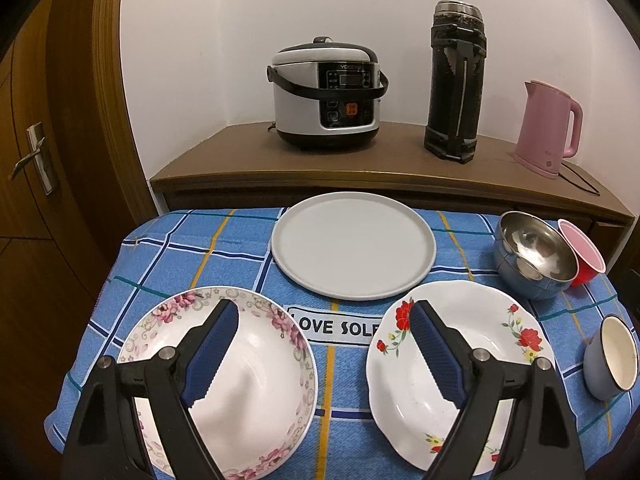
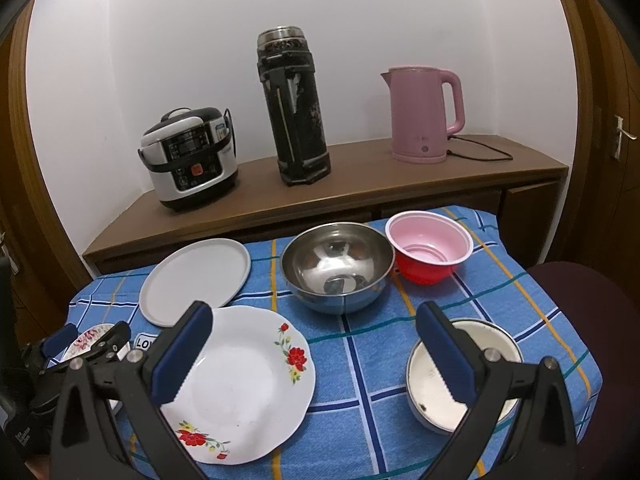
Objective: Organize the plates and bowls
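Note:
On the blue checked tablecloth (image 1: 224, 248) lie a flat grey plate (image 1: 353, 245) (image 2: 196, 280), a pink-flowered deep plate (image 1: 256, 376) at front left, and a red-flowered white plate (image 1: 488, 344) (image 2: 248, 380). To the right stand a steel bowl (image 1: 534, 254) (image 2: 338, 266), a red bowl with pink inside (image 1: 582, 248) (image 2: 428, 250), and a blue enamel bowl (image 1: 612, 356) (image 2: 440, 384). My left gripper (image 1: 324, 308) is open above the two flowered plates. My right gripper (image 2: 314, 312) is open and empty, between the red-flowered plate and the enamel bowl. The left gripper (image 2: 88, 336) shows in the right wrist view.
Behind the table a brown sideboard (image 1: 224, 152) carries a rice cooker (image 1: 326, 92), a tall black thermos (image 1: 456, 80) and a pink kettle (image 1: 550, 128) with a cord. A wooden door (image 1: 36, 152) is at left. A dark chair seat (image 2: 588, 300) is at right.

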Tool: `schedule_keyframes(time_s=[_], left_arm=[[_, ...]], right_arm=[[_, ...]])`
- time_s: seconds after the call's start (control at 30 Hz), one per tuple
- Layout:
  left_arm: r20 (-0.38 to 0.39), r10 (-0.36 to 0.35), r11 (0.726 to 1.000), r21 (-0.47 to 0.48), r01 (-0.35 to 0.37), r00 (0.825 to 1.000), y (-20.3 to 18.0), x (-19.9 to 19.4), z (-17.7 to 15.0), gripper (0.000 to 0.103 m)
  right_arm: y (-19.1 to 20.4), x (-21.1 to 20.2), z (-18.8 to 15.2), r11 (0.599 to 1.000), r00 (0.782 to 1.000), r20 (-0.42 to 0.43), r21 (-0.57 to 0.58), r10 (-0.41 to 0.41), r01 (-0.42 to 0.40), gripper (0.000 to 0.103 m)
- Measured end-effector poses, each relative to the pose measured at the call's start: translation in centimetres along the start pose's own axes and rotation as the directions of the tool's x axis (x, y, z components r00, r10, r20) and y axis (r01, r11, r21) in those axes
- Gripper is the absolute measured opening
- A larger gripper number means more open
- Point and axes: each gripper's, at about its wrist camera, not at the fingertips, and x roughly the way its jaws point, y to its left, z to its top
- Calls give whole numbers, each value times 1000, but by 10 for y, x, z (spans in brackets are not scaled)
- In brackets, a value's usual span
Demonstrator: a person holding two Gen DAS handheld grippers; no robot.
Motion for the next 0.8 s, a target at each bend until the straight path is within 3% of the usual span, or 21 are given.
schedule_keyframes(time_s=[0.8], left_arm=[[-7, 1, 1000, -5, -1, 1000, -1, 2, -4, 89]], right_arm=[[1, 1, -3, 1000, 1000, -1, -2, 0, 0, 103]])
